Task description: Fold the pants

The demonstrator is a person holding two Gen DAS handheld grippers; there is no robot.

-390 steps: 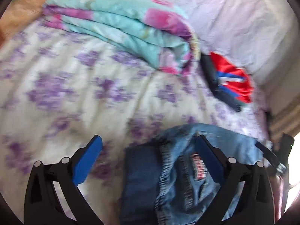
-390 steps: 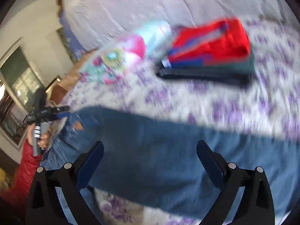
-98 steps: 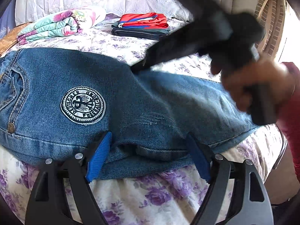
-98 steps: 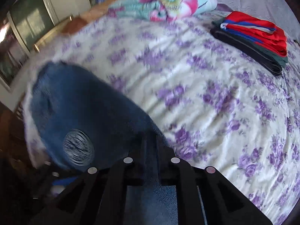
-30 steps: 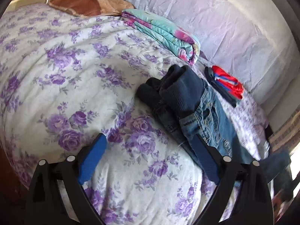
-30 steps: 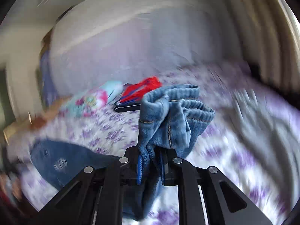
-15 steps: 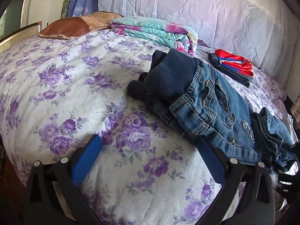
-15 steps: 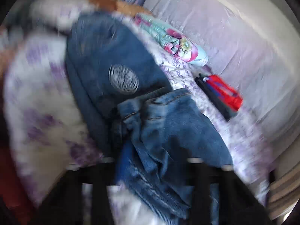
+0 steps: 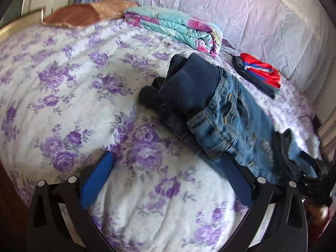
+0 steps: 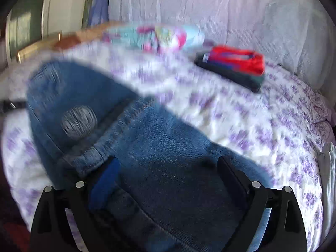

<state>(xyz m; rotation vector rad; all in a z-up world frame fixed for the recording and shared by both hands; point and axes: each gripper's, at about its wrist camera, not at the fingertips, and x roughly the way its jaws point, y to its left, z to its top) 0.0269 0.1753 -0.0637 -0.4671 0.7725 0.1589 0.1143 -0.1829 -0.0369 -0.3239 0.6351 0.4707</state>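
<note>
Blue jeans [image 9: 226,113] lie in a rumpled heap on the floral bedspread [image 9: 84,96], their dark ribbed waistband [image 9: 189,86] turned up at the far end. My left gripper [image 9: 166,174] is open and empty, low over the bedspread just left of the jeans. In the right wrist view, which is blurred, the jeans [image 10: 168,147] with a round grey patch [image 10: 78,124] fill the lower middle. My right gripper [image 10: 168,178] is open with denim between and under its fingers, holding nothing.
A folded teal and pink quilt [image 9: 178,27] lies at the back. A folded red and dark clothes stack [image 9: 258,73] sits at the back right. A brown cushion [image 9: 84,14] is at the back left. The pale headboard [image 9: 252,10] runs behind.
My right gripper has opened and let go of the jeans leg it carried, which now lies over the rest of the jeans. My left gripper stayed open, moving only slightly.
</note>
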